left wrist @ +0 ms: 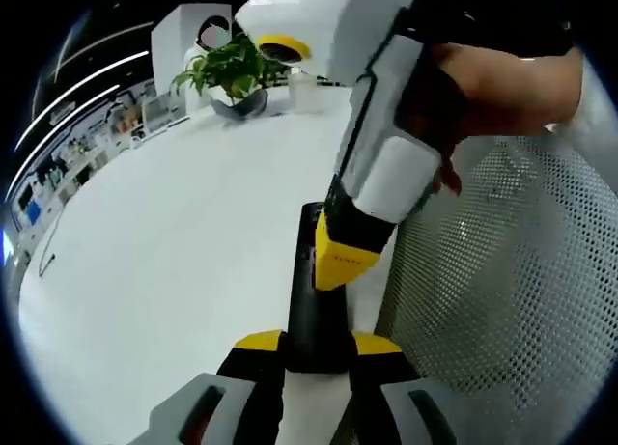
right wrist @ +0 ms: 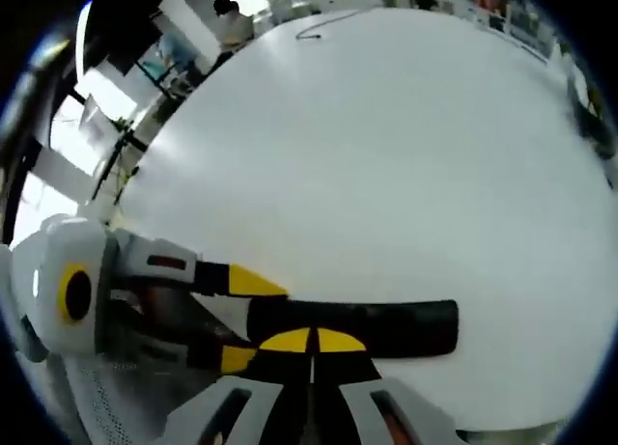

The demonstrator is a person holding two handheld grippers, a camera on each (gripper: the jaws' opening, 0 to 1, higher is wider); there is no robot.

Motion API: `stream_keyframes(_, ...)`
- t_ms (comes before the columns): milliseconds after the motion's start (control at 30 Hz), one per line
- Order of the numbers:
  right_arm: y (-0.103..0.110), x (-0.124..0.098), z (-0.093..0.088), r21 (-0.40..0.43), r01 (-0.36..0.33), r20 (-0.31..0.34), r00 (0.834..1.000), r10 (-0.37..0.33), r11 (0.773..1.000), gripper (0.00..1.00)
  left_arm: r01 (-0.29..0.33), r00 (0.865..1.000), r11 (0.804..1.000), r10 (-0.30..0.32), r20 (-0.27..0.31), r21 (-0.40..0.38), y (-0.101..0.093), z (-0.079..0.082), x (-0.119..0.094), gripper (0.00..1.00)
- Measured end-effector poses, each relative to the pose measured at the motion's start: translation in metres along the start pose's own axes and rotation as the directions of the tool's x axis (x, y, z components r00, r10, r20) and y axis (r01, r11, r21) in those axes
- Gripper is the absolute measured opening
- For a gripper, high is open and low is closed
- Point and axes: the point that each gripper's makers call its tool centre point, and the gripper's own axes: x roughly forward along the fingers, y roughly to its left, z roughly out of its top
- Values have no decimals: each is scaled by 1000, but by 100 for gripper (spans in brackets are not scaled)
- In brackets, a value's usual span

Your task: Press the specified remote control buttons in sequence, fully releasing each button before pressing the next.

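Remote (left wrist: 311, 310) flat on the counter (left wrist: 174, 271), pinched at its near end by the left claw (left wrist: 317, 347), right claw (left wrist: 340, 262) closed and pressing down mid-body; off-centre push could tip or skid it.

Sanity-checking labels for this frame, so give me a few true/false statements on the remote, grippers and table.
1. The left gripper clamps one end of the black remote control. True.
2. The right gripper has its jaws wide open. False: its yellow tips are closed together, pointing down at the remote.
3. The remote lies on a white table. True.
4. A potted plant stands at the table's far side in the left gripper view. True.
5. The remote is red. False: it is black.
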Motion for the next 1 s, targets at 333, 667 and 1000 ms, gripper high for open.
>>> stream_keyframes(333,-27,-82,33,52,231,349,907,-234,972,0,-9,1000,1000,9,14,-10,1,1,0,24)
stream_keyframes(667,-56,-144,46,120,429,618,674,-405,895,35,-15,1000,1000,15,-23,-11,2,3,2,24)
stream_keyframes(1000,-68,-133,48,108,502,605,651,-457,858,51,28,997,994,-20,-73,110,16,4,3,23)
